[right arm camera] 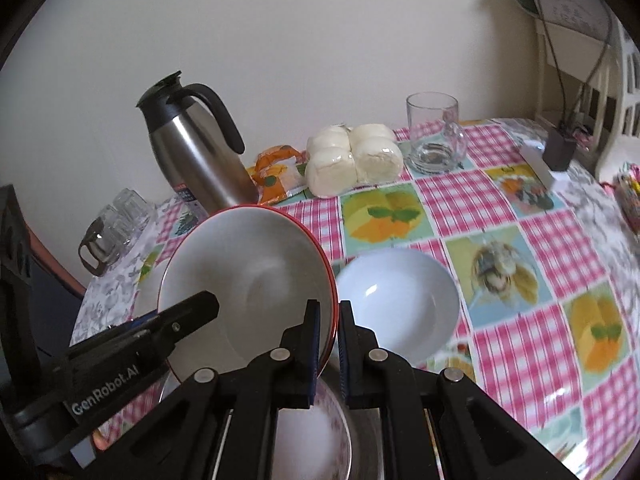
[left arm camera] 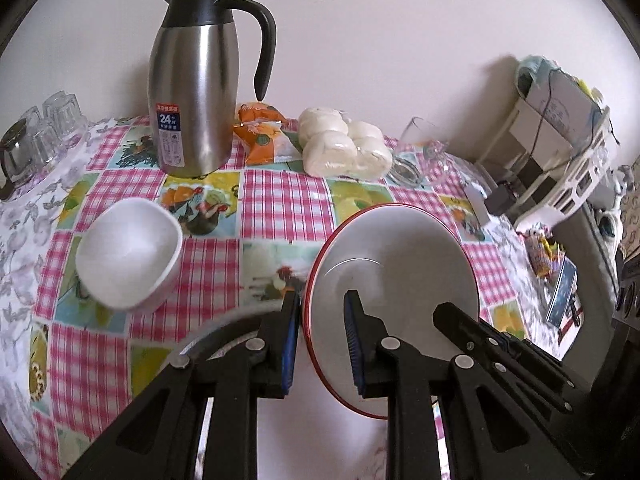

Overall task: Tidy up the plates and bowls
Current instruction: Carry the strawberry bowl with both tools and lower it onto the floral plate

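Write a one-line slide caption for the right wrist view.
Both tongs grip a red-rimmed plate tilted above the checked tablecloth, beside a white bowl.

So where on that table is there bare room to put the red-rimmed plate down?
Bare cloth lies between the flask, the square bowl and the plate; more right of the round bowl. The back row, buns to glass mug, is crowded.

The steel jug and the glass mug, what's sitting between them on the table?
An orange snack packet and a wrapped pack of white buns lie between the jug and the mug, clearest in the right wrist view.
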`<state>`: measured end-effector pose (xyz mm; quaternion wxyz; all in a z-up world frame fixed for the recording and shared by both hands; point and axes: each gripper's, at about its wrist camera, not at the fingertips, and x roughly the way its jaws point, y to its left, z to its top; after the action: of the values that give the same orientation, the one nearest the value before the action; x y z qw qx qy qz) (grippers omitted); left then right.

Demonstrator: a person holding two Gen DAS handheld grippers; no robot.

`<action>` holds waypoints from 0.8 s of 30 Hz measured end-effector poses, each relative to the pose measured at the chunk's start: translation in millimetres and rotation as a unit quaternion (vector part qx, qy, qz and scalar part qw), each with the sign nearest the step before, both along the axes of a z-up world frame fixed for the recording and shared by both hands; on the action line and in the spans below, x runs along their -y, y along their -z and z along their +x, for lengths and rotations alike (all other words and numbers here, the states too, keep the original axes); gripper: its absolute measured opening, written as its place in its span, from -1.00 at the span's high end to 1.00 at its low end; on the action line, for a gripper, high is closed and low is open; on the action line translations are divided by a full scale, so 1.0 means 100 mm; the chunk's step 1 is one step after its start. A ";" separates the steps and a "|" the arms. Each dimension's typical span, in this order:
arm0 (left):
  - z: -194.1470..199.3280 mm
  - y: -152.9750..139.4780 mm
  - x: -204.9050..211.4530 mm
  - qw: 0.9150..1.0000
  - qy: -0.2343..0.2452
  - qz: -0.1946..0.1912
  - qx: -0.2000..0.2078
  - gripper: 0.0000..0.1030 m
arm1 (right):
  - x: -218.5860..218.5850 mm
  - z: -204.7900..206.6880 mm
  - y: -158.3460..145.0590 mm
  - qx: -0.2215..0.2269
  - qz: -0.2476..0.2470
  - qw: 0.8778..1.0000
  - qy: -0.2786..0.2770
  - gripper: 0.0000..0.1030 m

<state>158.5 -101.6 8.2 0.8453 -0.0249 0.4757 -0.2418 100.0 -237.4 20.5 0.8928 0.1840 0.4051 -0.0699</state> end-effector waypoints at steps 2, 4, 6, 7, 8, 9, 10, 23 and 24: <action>-0.09 0.03 -0.04 1.000 0.000 -0.001 -0.006 0.55 | -0.02 -0.11 0.00 0.002 0.007 1.000 0.001 0.82; -0.14 0.05 -0.09 1.000 -0.001 -0.003 -0.012 0.55 | -0.06 -0.20 -0.01 0.004 0.006 1.000 0.000 0.81; -0.19 0.04 -0.14 1.000 -0.006 -0.003 -0.013 0.55 | -0.11 -0.27 -0.03 0.007 0.004 1.000 -0.004 0.80; -0.23 0.03 -0.16 1.000 -0.009 -0.001 -0.012 0.55 | -0.14 -0.30 -0.03 0.008 0.004 1.000 -0.007 0.80; -0.25 0.02 -0.17 1.000 -0.011 0.001 -0.011 0.55 | -0.17 -0.33 -0.03 0.009 0.005 1.000 -0.009 0.80; -0.28 0.02 -0.20 1.000 -0.014 0.003 -0.012 0.55 | -0.19 -0.36 -0.03 0.009 0.006 1.000 -0.010 0.80; -0.30 0.01 -0.22 1.000 -0.016 0.004 -0.013 0.55 | -0.22 -0.39 -0.02 0.008 0.007 1.000 -0.012 0.80; -0.54 0.09 -0.40 0.999 -0.028 0.013 -0.030 0.55 | -0.39 -0.60 0.03 -0.002 0.018 1.000 -0.025 0.80; -0.55 0.10 -0.42 0.999 -0.030 0.012 -0.033 0.55 | -0.40 -0.60 0.04 -0.003 0.018 0.999 -0.026 0.80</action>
<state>103.9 -59.8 -1.3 0.8365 -0.0374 0.5051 -0.2094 39.7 -197.5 16.9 0.8897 0.1891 0.4137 -0.0396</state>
